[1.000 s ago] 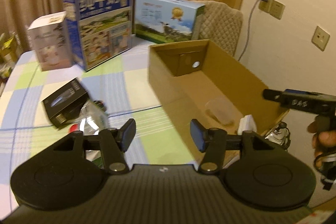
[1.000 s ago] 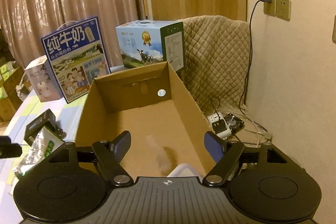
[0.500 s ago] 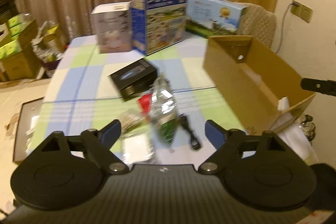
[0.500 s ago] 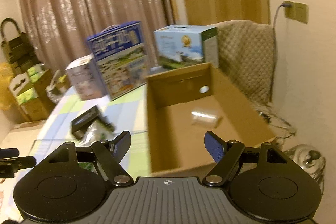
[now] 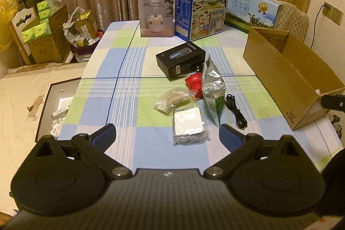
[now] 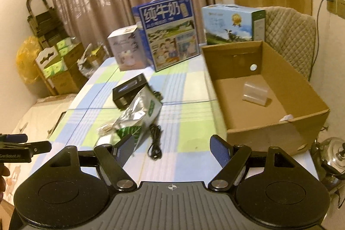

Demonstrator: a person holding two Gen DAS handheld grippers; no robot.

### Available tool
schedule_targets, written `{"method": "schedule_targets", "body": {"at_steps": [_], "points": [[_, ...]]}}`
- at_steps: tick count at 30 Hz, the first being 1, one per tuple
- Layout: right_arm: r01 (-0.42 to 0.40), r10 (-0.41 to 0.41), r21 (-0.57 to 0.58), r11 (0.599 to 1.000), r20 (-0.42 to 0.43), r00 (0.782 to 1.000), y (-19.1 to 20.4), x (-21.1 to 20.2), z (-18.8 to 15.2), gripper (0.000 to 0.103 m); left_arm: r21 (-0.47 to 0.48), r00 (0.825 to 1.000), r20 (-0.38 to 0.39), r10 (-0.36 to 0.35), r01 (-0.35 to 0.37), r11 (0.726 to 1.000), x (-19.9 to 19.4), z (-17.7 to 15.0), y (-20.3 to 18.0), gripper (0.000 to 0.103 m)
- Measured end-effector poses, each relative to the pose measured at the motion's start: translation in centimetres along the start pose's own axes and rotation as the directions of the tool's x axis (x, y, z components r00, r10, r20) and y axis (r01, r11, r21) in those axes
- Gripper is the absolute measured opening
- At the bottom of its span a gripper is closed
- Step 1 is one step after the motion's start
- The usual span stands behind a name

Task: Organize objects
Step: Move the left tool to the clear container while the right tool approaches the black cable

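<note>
Loose items lie mid-table: a black box (image 5: 180, 59), a red object (image 5: 194, 84), a silver foil bag (image 5: 213, 87), a bag of cotton swabs (image 5: 172, 99), a white wrapped pack (image 5: 189, 124) and a black cable (image 5: 235, 110). An open cardboard box (image 5: 286, 77) stands at the table's right; in the right wrist view it (image 6: 269, 128) holds a clear plastic piece (image 6: 255, 93). My left gripper (image 5: 168, 136) is open and empty above the near table edge. My right gripper (image 6: 171, 147) is open and empty over the cable (image 6: 155, 141) and foil bag (image 6: 140, 113).
Two milk cartons (image 5: 202, 5) (image 5: 252, 10) and a white box (image 5: 156, 13) stand at the table's back. A quilted chair (image 6: 289, 33) is behind the cardboard box. A kettle (image 6: 332, 157) sits low at the right. Boxes and bags (image 5: 45, 36) crowd the floor at left.
Both grippers have pulled back from the cardboard box and turned left toward the table's middle. The left jaws have opened wider. The loose items now lie ahead of both.
</note>
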State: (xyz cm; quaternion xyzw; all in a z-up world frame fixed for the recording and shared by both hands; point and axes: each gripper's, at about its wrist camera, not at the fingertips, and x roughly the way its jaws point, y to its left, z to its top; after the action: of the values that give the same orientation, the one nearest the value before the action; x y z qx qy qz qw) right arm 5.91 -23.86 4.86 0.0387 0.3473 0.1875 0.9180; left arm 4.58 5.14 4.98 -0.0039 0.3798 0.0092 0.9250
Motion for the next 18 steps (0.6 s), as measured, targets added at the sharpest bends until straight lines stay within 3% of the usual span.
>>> {"method": "schedule_targets", "body": {"at_steps": [18], "points": [[-0.009,0.008,-0.019,1.000,-0.052,0.999,1.1,1.8,-1.6,0.074,-0.040,0.999,-0.029,-0.031,0.030,0.999,1.5,-1.1,0.3,0.101]]}}
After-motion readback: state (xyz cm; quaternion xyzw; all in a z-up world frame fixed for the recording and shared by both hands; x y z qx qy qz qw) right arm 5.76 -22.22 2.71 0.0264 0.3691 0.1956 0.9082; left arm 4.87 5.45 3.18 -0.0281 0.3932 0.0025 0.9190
